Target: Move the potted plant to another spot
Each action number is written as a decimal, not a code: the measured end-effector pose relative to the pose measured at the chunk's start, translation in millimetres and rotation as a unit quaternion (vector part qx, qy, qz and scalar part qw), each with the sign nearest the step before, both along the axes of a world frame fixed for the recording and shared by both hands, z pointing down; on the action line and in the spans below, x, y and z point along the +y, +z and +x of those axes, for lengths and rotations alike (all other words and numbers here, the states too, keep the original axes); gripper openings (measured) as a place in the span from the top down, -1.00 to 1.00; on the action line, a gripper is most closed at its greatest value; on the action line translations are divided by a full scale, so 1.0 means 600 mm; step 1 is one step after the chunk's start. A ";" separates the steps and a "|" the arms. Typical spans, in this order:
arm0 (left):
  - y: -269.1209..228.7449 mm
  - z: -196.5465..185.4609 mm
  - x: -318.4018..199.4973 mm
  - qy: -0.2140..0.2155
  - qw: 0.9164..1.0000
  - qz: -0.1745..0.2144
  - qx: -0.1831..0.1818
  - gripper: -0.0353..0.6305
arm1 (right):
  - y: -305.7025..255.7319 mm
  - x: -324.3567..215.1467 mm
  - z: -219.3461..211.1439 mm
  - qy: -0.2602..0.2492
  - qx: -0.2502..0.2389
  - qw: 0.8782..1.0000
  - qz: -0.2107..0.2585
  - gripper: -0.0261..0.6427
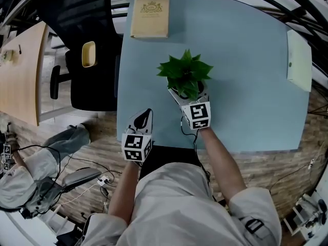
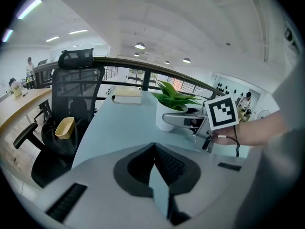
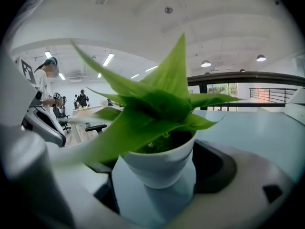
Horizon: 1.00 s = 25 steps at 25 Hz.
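On the blue counter (image 1: 246, 86), the right claw (image 1: 190, 99) pinches the potted plant (image 1: 185, 73) by its white pot; the left claw (image 2: 155, 149), pressed together and empty, is near the front edge.

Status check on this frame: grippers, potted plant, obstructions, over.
Left gripper shut, empty, at the pale blue table edge. Right gripper jaws straddle the green plant in its white pot, grip unconfirmed. Tan book well off, rear-left.
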<state>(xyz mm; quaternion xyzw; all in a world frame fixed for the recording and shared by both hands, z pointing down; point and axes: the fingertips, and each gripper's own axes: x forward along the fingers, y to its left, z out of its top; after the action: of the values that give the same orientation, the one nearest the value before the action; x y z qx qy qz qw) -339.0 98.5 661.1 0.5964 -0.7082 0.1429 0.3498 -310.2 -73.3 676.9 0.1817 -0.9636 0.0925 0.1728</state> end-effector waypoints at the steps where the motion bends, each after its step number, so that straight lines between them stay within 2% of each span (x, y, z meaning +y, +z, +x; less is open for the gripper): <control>1: -0.001 0.001 0.000 0.000 1.000 0.002 0.000 0.86 | -0.001 0.002 0.001 0.000 -0.002 1.000 -0.001 -0.53; 15: -0.012 0.010 -0.004 0.016 1.000 0.014 -0.003 0.86 | -0.033 0.022 0.017 0.012 -0.021 1.000 -0.007 -0.51; 25: -0.047 0.024 -0.012 0.027 0.999 0.039 -0.008 0.86 | -0.099 0.043 0.031 0.010 -0.046 0.999 0.003 -0.51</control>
<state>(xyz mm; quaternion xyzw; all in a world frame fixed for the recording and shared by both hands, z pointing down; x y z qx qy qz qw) -324.9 91.0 632.6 0.6273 -0.6998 0.1295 0.3163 -291.6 -47.6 617.5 0.1878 -0.9689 0.0995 0.1270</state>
